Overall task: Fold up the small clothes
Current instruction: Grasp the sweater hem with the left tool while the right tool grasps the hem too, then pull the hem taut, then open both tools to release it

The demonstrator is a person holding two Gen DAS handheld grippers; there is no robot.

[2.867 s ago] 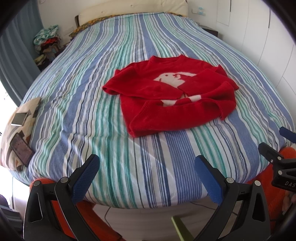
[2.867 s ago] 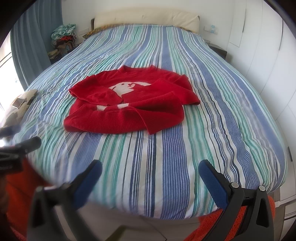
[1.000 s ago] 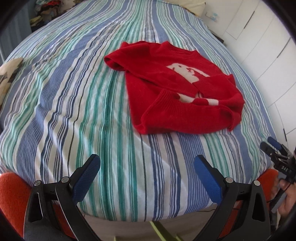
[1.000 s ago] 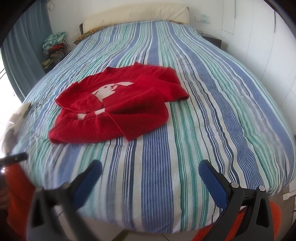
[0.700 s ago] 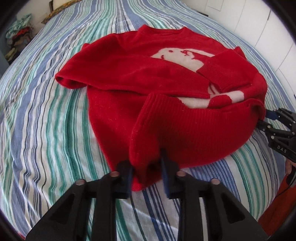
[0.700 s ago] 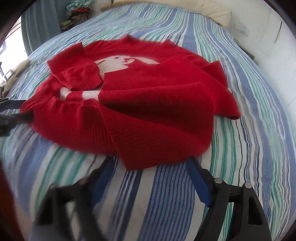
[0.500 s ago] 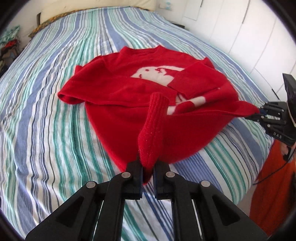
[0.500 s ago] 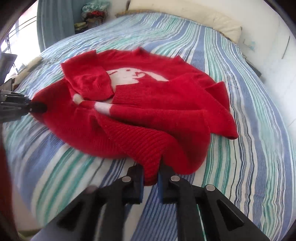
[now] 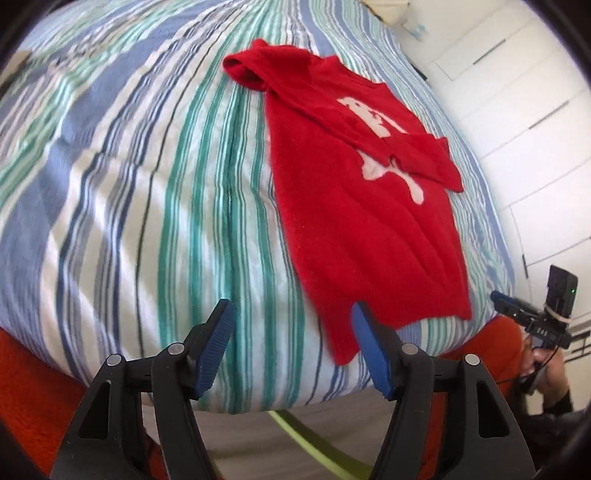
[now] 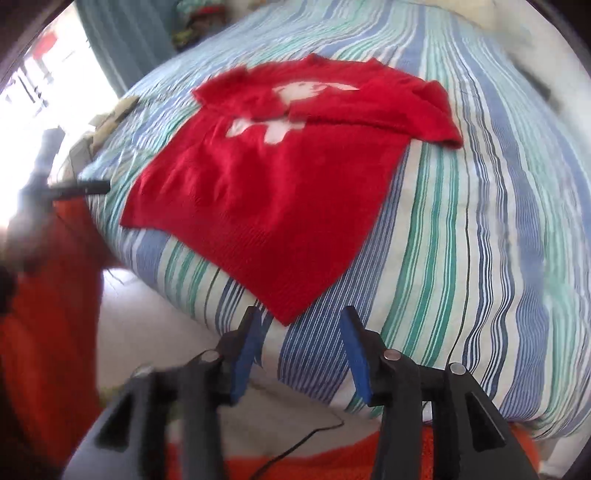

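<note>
A red sweater (image 9: 354, 206) with a white animal motif lies spread on the striped bed cover (image 9: 147, 184), hem toward me, both sleeves folded across the chest. My left gripper (image 9: 291, 343) hangs just past the hem's left corner, jaws opening, only bed cover showing between them. In the right wrist view the red sweater (image 10: 273, 192) reaches down to my right gripper (image 10: 301, 354), whose jaws are opening just below the hem's right corner, nothing pressed between the pads. The right gripper (image 9: 532, 317) also shows at the far right of the left wrist view.
The bed's near edge (image 10: 369, 398) drops to an orange rug (image 10: 48, 332). White cupboard doors (image 9: 517, 92) run along the right side of the bed. A blue curtain (image 10: 125, 37) and a pile of clothes (image 10: 195, 22) stand at the far left, with small items (image 10: 110, 118) on the bed's left edge.
Both grippers were shut on the sweater's hem corners and pulled them toward the bed's near edge. The folded-up lower part now lies flat, and both jaws have let go and spread.
</note>
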